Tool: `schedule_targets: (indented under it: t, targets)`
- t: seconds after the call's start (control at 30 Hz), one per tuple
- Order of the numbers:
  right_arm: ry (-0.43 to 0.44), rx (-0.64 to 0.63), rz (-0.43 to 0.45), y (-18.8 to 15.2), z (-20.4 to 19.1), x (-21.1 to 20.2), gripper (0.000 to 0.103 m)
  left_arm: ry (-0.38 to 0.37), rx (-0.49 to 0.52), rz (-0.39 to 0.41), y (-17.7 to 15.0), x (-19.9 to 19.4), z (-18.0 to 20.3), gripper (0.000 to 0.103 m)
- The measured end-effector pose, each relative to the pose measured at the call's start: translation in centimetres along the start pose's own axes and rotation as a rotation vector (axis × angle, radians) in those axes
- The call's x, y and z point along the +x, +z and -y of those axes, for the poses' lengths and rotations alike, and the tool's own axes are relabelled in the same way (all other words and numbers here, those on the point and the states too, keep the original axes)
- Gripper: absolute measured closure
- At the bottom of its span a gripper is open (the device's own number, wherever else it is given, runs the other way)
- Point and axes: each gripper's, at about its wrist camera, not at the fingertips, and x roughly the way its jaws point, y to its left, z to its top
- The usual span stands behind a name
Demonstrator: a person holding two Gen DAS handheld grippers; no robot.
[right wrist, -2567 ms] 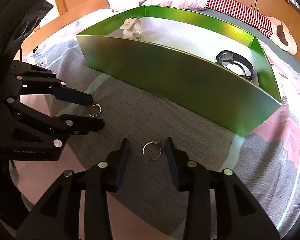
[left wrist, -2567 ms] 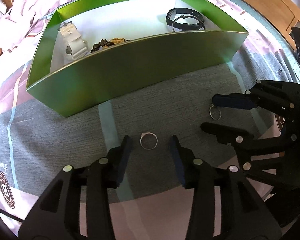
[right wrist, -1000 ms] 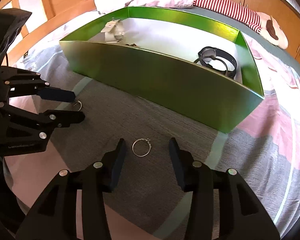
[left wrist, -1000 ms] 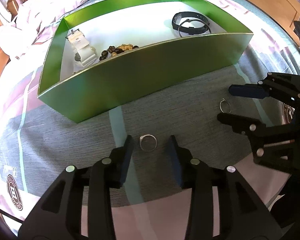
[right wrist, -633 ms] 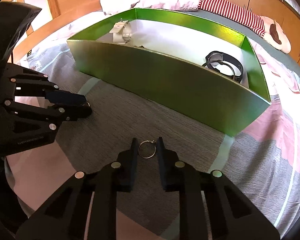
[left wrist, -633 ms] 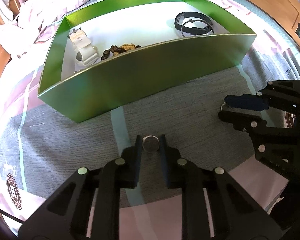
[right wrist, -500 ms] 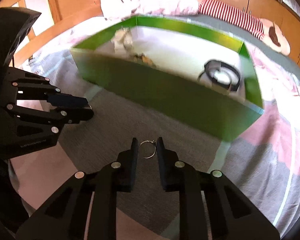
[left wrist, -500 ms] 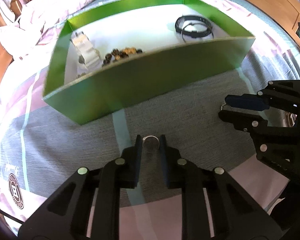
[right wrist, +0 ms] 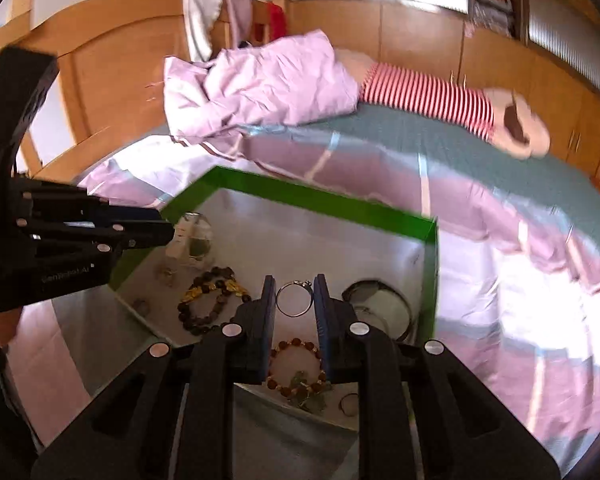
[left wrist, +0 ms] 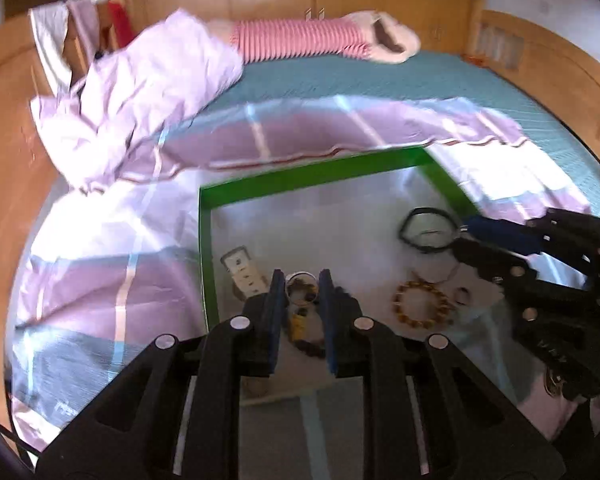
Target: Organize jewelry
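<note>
Tongs, left [left wrist: 301,292] and right [right wrist: 294,298]: each pinching ring.

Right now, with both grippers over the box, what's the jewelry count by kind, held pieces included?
Rings: 2, silver ring in left gripper, thin ring in right gripper.
Bead bracelets: 2, dark bracelet, reddish bracelet.
Wrist bands: 2, white watch, black band.
Total: 6; smaller bits in the green box are too blurred to count.

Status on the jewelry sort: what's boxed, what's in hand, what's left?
Boxed: the white watch, black band and bead bracelets lie in the green box. In hand: left gripper and right gripper each pinch a ring above it. Left: releasing both.
</note>
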Motion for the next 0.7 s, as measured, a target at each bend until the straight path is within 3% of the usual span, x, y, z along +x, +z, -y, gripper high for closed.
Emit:
schedule_targets:
  t: [0.2, 0.23, 0.27, 0.3, 0.4, 0.43, 0.47, 0.5, 0.53, 0.6, 0.7]
  targets:
    - [-0.015, 0.033, -0.021, -0.9, 0.9, 1.2, 0.083, 0.021, -0.017, -0.051, -0.6, 2.7, -0.5, 0.085]
    - [-0.021, 0.034, -0.012, -0.9, 0.9, 1.1, 0.068, 0.019, -0.026, -0.052, -0.7, 2.8, -0.7, 0.084]
    - [-0.032, 0.037, -0.003, -0.9, 0.9, 0.8, 0.044, 0.017, -0.039, -0.048, -0.7, 2.8, -0.9, 0.073]
    - [-0.042, 0.046, 0.014, -0.8, 1.0, 0.5, 0.038, 0.018, -0.059, -0.043, -0.7, 2.4, -1.2, 0.056]
    - [-0.032, 0.062, 0.04, -0.7, 1.3, -0.6, 0.036, 0.01, -0.086, -0.01, -0.6, 1.4, -1.5, 0.05]
    - [-0.038, 0.066, 0.046, -0.6, 1.3, -0.9, 0.031, 0.003, -0.088, 0.004, -0.6, 1.0, -1.5, 0.049]
    - [-0.051, 0.07, 0.05, -0.7, 1.3, -1.1, 0.018, 0.002, -0.09, 0.018, -0.7, 0.7, -1.5, 0.042]
    - [-0.065, 0.073, 0.054, -0.7, 1.2, -1.3, 0.013, 0.01, -0.091, 0.034, -0.8, 0.3, -1.4, 0.031]
    - [-0.082, 0.079, 0.061, -0.8, 1.2, -1.5, 0.008, 0.019, -0.088, 0.045, -1.0, 0.1, -1.2, 0.026]
    - [-0.088, 0.086, 0.044, -0.9, 1.2, -1.3, 0.004, 0.033, -0.074, 0.052, -1.2, 0.0, -0.7, 0.015]
    - [-0.095, 0.102, 0.008, -0.9, 1.2, -0.8, 0.004, 0.065, -0.045, 0.045, -1.5, 0.1, 0.4, 0.008]
